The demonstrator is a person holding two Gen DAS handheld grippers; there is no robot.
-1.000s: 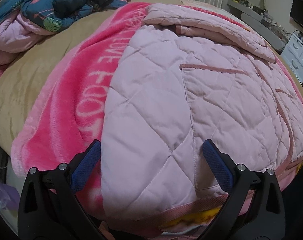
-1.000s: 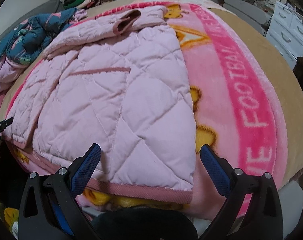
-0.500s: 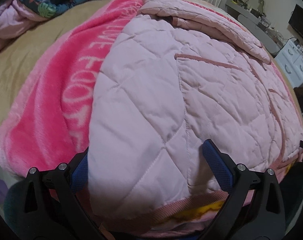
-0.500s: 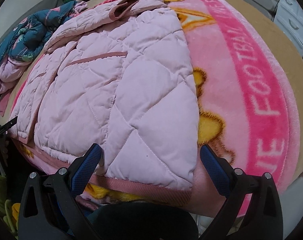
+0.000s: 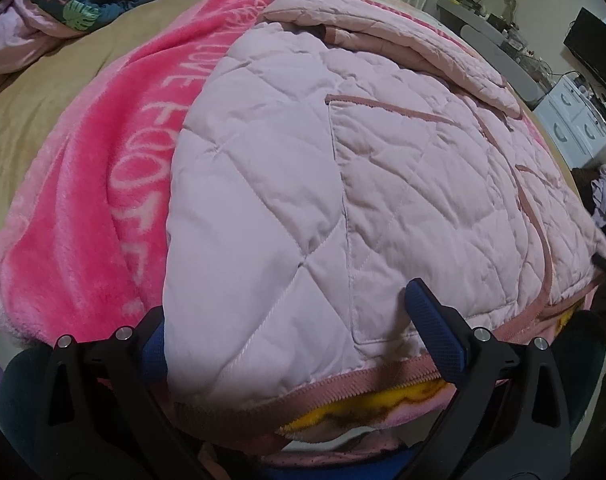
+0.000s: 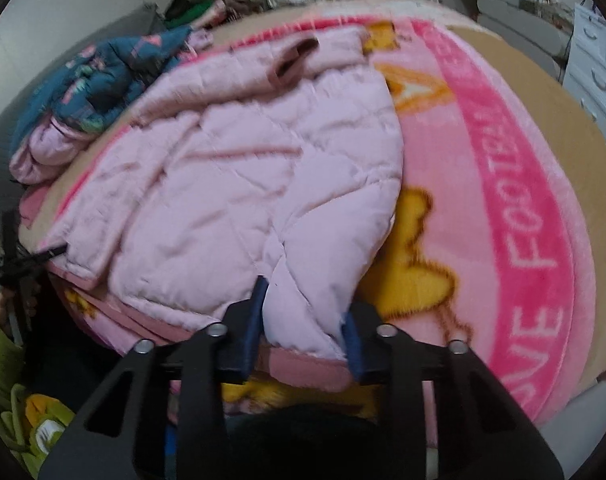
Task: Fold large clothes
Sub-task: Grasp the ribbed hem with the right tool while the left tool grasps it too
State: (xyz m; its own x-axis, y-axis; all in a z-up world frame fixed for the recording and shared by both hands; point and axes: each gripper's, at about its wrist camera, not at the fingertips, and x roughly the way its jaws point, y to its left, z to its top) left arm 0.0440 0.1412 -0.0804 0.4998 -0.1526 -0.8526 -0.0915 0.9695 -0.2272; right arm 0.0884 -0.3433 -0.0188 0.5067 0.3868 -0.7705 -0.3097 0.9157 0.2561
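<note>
Hem of the quilted jacket point(image 6: 263, 200) is pinched by the right gripper point(image 6: 303, 316) for folding; the left gripper point(image 5: 291, 320) is spread wide around its corner.

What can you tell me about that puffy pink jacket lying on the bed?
The pink jacket is pale, quilted in diamond stitching, with darker pink trim along its hem, front edge and pocket openings. It lies spread flat on a bright pink fleece blanket, one sleeve folded across its top. The right gripper is pinching a hem corner, bunching the fabric. The left gripper is open, its fingers straddling the other hem corner.
</note>
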